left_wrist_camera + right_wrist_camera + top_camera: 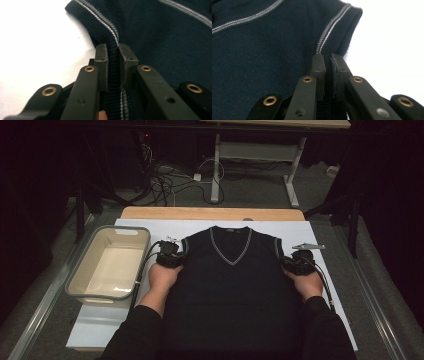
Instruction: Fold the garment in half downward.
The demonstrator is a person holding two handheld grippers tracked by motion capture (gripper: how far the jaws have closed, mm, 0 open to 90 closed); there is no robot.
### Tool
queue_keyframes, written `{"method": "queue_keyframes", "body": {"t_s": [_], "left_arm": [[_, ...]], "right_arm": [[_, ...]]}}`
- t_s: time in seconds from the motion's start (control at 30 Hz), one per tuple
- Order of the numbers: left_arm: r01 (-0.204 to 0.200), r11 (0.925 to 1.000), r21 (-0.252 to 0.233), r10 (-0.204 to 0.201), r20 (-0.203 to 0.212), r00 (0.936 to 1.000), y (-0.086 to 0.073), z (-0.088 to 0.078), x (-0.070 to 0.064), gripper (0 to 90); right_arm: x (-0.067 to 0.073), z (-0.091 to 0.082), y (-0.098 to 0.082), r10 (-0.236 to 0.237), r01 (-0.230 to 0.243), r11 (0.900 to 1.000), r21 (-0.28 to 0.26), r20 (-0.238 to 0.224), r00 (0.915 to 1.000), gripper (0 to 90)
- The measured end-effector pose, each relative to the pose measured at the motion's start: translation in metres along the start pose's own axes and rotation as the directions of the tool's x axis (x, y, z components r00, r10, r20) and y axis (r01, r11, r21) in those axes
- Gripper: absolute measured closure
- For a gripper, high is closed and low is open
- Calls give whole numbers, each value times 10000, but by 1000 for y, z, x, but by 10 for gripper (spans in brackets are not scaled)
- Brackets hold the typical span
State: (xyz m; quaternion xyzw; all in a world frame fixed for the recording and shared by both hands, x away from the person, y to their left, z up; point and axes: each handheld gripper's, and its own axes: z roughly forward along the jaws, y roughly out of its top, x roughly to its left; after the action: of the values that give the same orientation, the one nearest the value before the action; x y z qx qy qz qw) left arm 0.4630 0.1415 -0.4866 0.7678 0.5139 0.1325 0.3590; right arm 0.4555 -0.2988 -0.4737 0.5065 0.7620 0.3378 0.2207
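Both my grippers, left gripper (113, 51) and right gripper (327, 60), clench ribbed armhole edges of the navy sweater vest (230, 280), flat on the white table (325, 232).

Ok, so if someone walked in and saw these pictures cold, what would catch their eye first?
Probably the dark navy sleeveless sweater with its grey-striped V-neck, spread flat across the middle of the white table. Next, the two hand-held grippers at its sides: the left gripper is shut on the ribbed edge of one armhole and the right gripper on the other. To the sweater's left sits an empty beige tub with a grey rim.
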Motion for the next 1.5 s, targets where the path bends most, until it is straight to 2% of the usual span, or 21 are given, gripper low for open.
{"method": "queue_keyframes", "body": {"t_s": [0.03, 0.07, 0.17, 0.3, 0.4, 0.47, 0.53, 0.57, 0.67, 0.73, 0.83, 0.97, 1.03, 1.07, 1.13, 1.23, 1.3, 1.33, 1.37, 1.43, 1.5], "left_arm": [[-206, 9996, -206, 204, -106, 9997, -1, -2, -3, 776], [-282, 9991, -320, 278, -119, 9995, -2, -4, -5, 776], [-238, 9954, -926, 258, 202, 9995, -3, -17, -8, 777], [-692, 9912, -1131, 775, 711, 9944, -9, -35, -16, 777], [-958, 9864, -1333, 1089, 944, 9896, -18, -50, -22, 777], [-1134, 9839, -1385, 1283, 1039, 9863, -23, -58, -25, 777], [-1458, 9811, -1270, 1608, 1166, 9801, -31, -61, -26, 776], [-1622, 9815, -1013, 1738, 1194, 9775, -35, -61, -25, 776], [-1696, 9849, -344, 1727, 1263, 9768, -46, -55, -24, 775], [-1648, 9863, -85, 1645, 1305, 9777, -52, -51, -22, 775], [-1553, 9878, -127, 1555, 1374, 9782, -56, -51, -21, 774], [-1576, 9873, -175, 1585, 1337, 9783, -57, -53, -22, 765], [-1453, 9888, -332, 1486, 1447, 9782, -56, -55, -23, 708], [-1466, 9878, -518, 1532, 1666, 9740, -54, -57, -23, 669], [-1639, 9835, -763, 1745, 1630, 9711, -48, -61, -26, 580], [-1461, 9809, -1281, 1655, 1569, 9736, -35, -68, -30, 503], [-1298, 9781, -1625, 1544, 1489, 9767, -24, -69, -32, 497], [-1269, 9768, -1728, 1498, 1265, 9806, -19, -67, -32, 509], [-1167, 9777, -1743, 1369, 1087, 9846, -14, -65, -31, 522], [-640, 9871, -1469, 770, 846, 9934, -2, -53, -23, 537], [-396, 9932, -1091, 459, 555, 9974, 4, -41, -16, 533]], "right_arm": [[3, -6, -1, -153, 160, 9990, -411, 177, 9997, 835], [3, -6, -1, -153, 160, 9990, -411, 177, 9997, 835], [7, -19, -2, -395, 431, 9944, -967, 385, 9985, 837], [14, -41, -4, -597, 644, 9857, -1555, 351, 9976, 838], [22, -57, -11, -708, 749, 9782, -1937, 280, 9971, 838], [26, -66, -18, -968, 1024, 9743, -2007, 378, 9946, 837], [27, -74, -26, -1024, 1084, 9754, -1919, 408, 9939, 837], [26, -76, -29, -1063, 1123, 9760, -1865, 415, 9935, 837], [26, -77, -43, -1117, 1168, 9831, -1411, 430, 9928, 836], [24, -75, -50, -894, 922, 9874, -1289, 274, 9956, 836], [23, -71, -59, -681, 697, 9919, -1062, 188, 9975, 833], [24, -70, -61, -707, 715, 9922, -1022, 110, 9974, 832], [24, -70, -62, -632, 635, 9930, -994, 56, 9980, 831], [23, -70, -62, -612, 613, 9934, -972, 43, 9981, 831], [23, -69, -62, -609, 608, 9933, -987, 22, 9981, 830], [24, -69, -63, -677, 681, 9926, -1002, 71, 9977, 828], [24, -69, -63, -679, 682, 9926, -1005, 65, 9977, 828], [24, -69, -63, -665, 668, 9926, -1017, 56, 9978, 828], [24, -69, -63, -657, 659, 9926, -1021, 48, 9978, 828], [24, -69, -63, -663, 665, 9926, -1016, 49, 9978, 828], [24, -69, -63, -693, 697, 9923, -1021, 74, 9976, 828]]}}
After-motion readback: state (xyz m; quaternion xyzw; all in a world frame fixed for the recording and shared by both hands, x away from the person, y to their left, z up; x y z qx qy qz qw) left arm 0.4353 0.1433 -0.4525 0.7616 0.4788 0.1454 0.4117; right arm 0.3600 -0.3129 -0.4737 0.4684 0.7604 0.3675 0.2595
